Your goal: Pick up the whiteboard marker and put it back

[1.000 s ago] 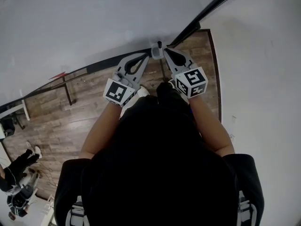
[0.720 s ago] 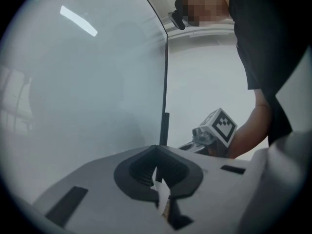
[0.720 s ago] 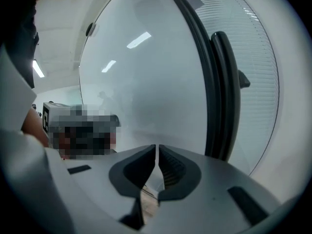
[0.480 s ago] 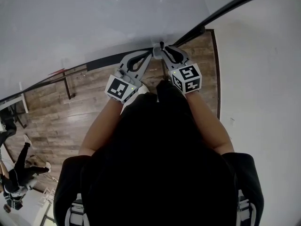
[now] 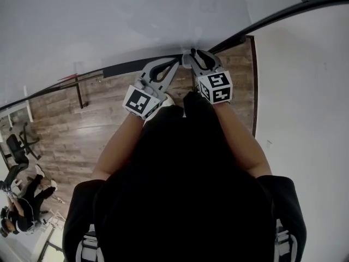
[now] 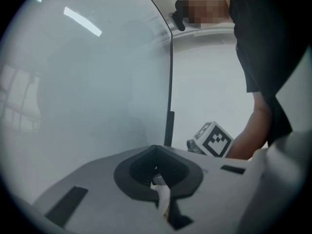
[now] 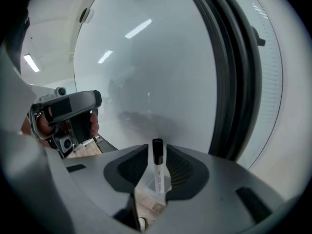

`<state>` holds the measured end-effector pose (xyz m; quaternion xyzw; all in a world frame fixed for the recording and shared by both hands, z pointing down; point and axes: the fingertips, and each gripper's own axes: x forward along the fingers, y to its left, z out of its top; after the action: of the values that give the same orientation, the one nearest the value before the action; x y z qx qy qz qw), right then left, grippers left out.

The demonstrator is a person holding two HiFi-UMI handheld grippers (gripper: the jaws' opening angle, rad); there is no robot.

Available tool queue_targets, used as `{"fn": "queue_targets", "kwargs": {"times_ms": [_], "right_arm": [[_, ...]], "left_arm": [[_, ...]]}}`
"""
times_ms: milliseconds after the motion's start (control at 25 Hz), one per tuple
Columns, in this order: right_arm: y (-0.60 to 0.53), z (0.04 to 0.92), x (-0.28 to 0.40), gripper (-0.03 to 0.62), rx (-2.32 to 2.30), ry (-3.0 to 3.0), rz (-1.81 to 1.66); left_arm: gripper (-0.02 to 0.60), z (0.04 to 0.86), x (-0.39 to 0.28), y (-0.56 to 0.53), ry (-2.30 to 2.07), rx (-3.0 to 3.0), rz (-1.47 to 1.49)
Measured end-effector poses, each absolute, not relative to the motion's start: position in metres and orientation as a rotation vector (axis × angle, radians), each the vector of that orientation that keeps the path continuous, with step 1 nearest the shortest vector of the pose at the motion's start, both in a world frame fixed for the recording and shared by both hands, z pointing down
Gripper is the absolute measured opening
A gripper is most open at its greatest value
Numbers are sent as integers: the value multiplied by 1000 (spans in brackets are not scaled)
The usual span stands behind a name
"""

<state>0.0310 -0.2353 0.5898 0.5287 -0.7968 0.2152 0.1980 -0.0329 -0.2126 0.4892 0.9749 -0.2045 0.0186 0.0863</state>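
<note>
The whiteboard marker [image 7: 157,168], white with a black cap, stands upright between my right gripper's [image 7: 157,156] pads. Those jaws are opening, and a slim gap shows on each side of the marker. In the head view both grippers meet at the whiteboard's [image 5: 109,26] lower black edge [image 5: 136,67]. There the right gripper [image 5: 192,57] sits just right of the left gripper [image 5: 179,62], with a small white holder [image 5: 187,59] between their tips. In the left gripper view, my left gripper [image 6: 157,172] has its pads together on a thin white piece [image 6: 162,195].
The whiteboard's dark frame [image 7: 229,82] runs up close on the right of the marker. A white wall [image 5: 305,91] lies to the right, wood floor [image 5: 82,124] below. Another person [image 5: 22,201] and a chair [image 5: 16,146] are far off at the lower left.
My right gripper has sunk a little along the board's edge, closer to the left one. The left gripper has stayed put. The person at the lower left has shifted.
</note>
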Motion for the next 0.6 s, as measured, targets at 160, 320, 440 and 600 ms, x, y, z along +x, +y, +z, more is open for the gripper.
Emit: {"fn": "queue_targets", "kwargs": {"times_ms": [160, 320, 440, 600], "right_arm": [[-239, 592, 31, 110, 1468, -2227, 593], [-240, 595, 32, 97, 1465, -2218, 580], [-240, 593, 30, 64, 1462, -2211, 556], [-239, 589, 27, 63, 1454, -2225, 553]], "left_arm": [[3, 488, -33, -215, -620, 2898, 72], [4, 490, -34, -214, -620, 2896, 73], [3, 487, -37, -213, -627, 2899, 68], [4, 483, -43, -212, -640, 2911, 68]]}}
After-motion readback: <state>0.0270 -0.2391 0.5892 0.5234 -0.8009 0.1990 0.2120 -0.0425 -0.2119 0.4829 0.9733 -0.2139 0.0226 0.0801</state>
